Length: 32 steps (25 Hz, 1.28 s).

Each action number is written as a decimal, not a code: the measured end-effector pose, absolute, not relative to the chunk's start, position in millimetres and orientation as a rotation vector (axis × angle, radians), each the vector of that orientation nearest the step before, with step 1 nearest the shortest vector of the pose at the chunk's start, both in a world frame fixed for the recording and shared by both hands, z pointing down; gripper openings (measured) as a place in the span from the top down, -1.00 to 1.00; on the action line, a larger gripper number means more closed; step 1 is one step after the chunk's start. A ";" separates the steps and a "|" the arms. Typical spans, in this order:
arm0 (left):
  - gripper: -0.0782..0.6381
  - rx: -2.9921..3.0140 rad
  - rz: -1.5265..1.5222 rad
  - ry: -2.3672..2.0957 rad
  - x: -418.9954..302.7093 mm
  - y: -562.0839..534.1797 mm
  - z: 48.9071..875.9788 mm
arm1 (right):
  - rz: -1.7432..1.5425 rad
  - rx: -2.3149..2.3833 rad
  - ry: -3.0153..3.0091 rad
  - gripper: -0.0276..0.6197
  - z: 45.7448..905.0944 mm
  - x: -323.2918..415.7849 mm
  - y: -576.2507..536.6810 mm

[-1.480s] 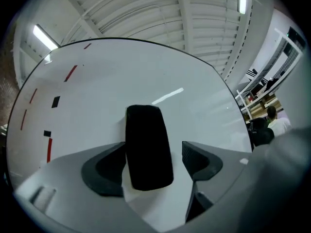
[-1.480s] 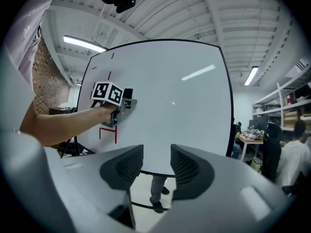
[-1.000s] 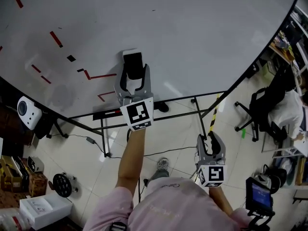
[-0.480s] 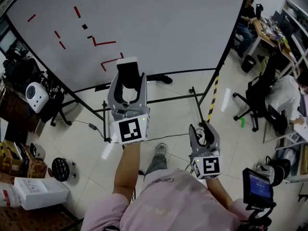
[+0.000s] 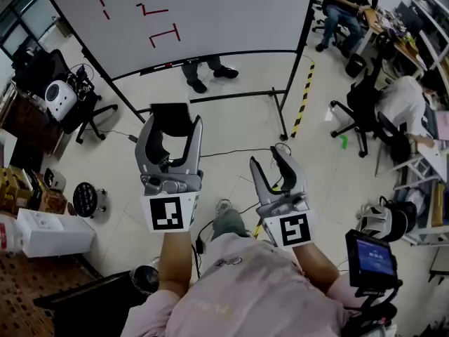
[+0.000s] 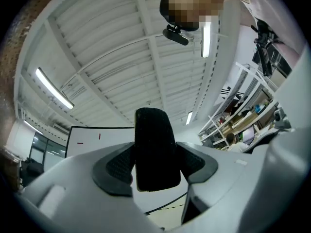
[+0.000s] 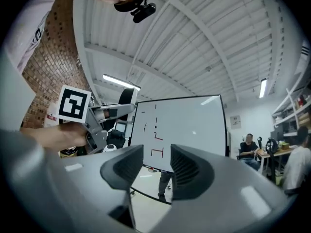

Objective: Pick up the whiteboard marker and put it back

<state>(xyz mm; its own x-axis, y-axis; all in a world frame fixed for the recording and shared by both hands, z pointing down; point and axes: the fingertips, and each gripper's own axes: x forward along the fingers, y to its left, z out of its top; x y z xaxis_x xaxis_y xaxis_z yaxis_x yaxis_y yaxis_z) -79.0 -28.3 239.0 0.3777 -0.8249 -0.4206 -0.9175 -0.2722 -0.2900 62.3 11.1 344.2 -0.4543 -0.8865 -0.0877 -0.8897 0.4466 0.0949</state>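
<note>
The left gripper (image 5: 172,128) is closed partway on a black block (image 5: 170,112). In the left gripper view both ribbed pads press its two sides, and its rounded upper end stands out past the fingertips. It is flat and broad with rounded corners, more like a board eraser than a pen. No slim whiteboard marker shows in any view, so I take this block to be the thing being carried.

The right gripper (image 5: 270,166) sits just beside the left one, on its right. Its jaws stand a little apart with nothing between them, and only the whiteboard (image 7: 184,125) shows through the gap. That board stands well ahead of both grippers, across open floor (image 5: 231,125).

By its look the block should be light and stiff in the body. Its dull, slightly fuzzy skin ought to give the pads good friction, so it is unlikely to be slippery or fragile. The present hold seems the right one, across the narrow width with the pads on the lower half. A grip nearer the middle would tip less when the block is set down. It probably needs only gentle pressure, since a hard squeeze gains nothing on something this light
</note>
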 end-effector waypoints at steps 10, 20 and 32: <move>0.03 -2.376 0.351 1.707 -139.4 98.8 304.4 | 0.305 -1.659 2.604 0.39 334.3 15.5 99.7; 0.04 -2.384 0.310 1.757 -156.2 129.5 323.2 | 0.236 -1.597 2.645 0.39 344.1 -9.5 117.0; 0.05 -2.438 0.352 1.692 -138.6 126.9 323.0 | 0.224 -1.601 2.636 0.39 348.0 -6.4 119.3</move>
